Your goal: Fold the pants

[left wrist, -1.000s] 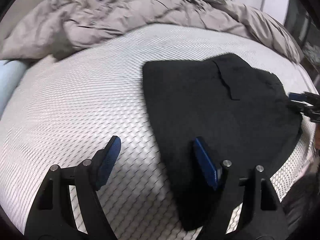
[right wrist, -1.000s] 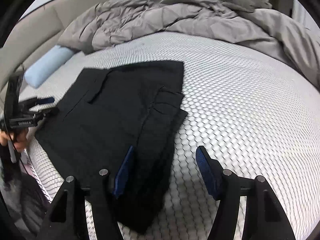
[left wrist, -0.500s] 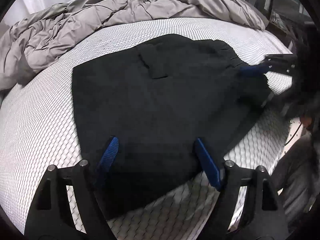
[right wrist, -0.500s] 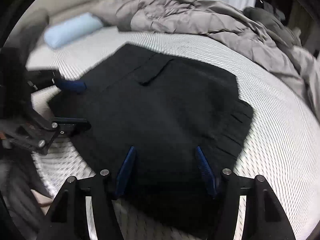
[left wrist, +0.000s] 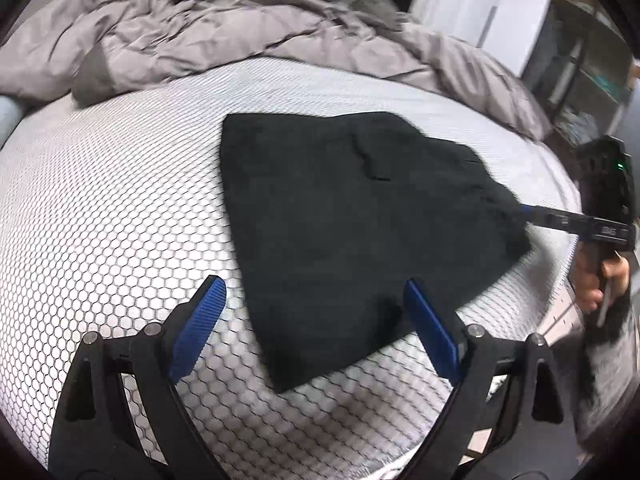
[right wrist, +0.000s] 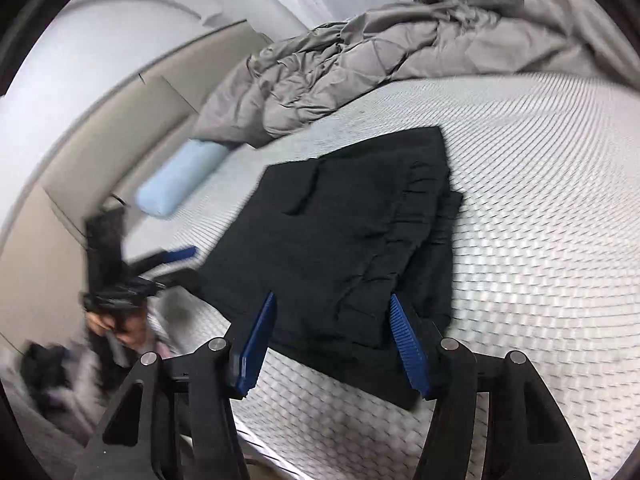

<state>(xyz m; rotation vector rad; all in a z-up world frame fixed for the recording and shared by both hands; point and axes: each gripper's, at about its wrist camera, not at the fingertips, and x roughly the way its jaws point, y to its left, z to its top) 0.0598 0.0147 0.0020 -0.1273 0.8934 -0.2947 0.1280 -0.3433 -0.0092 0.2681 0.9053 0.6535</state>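
Black pants [left wrist: 352, 216] lie folded into a flat, roughly square stack on the white mesh mattress [left wrist: 112, 200]; they also show in the right wrist view [right wrist: 352, 240], with layered edges on their right side. My left gripper [left wrist: 314, 320] is open, its blue pads either side of the pants' near corner, above it. My right gripper [right wrist: 332, 340] is open over the near edge of the pants. In the left wrist view the right gripper [left wrist: 528, 216] reaches the pants' right corner. In the right wrist view the left gripper [right wrist: 180, 262] is at their left edge.
A crumpled grey duvet [left wrist: 208, 40] is heaped along the far side of the bed. A light blue bolster pillow [right wrist: 180, 176] lies by the beige headboard [right wrist: 92, 148]. The mattress edge runs near both grippers. Dark shelving [left wrist: 580, 80] stands at the far right.
Both views have swung and pulled back: the pants shifted right in the left view and the right view now looks from the stack's near edge. Both grippers stay open; the pants lie still.
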